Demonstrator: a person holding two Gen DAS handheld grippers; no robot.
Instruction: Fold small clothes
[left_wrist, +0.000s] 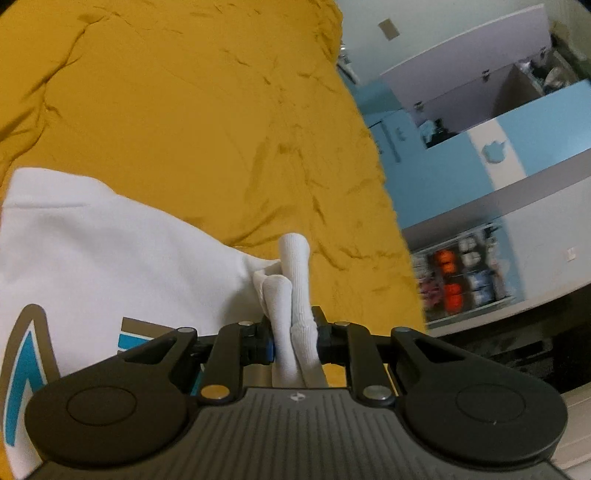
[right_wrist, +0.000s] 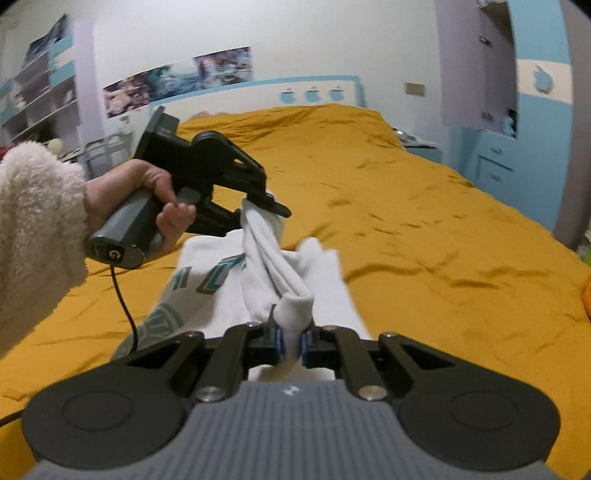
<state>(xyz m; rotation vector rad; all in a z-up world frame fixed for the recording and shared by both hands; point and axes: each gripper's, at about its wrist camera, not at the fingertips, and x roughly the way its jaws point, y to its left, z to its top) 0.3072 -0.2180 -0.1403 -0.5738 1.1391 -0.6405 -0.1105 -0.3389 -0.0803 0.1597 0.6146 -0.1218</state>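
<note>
A pair of white socks (right_wrist: 271, 275) hangs stretched between my two grippers above the bed. My left gripper (left_wrist: 294, 341) is shut on one end of the socks (left_wrist: 293, 295). It also shows in the right wrist view (right_wrist: 264, 201), held in a hand, pinching the socks' far end. My right gripper (right_wrist: 291, 345) is shut on the near end. Under the socks lies a white shirt with teal and brown print (right_wrist: 207, 291), flat on the bed; it also shows in the left wrist view (left_wrist: 103, 251).
A mustard yellow bedspread (right_wrist: 406, 221) covers the bed. A blue and white wardrobe (right_wrist: 532, 110) stands to the right, with a nightstand (right_wrist: 421, 146) by the headboard. Shelves (right_wrist: 40, 96) are on the left wall. A cable (right_wrist: 123, 302) hangs from the left gripper's handle.
</note>
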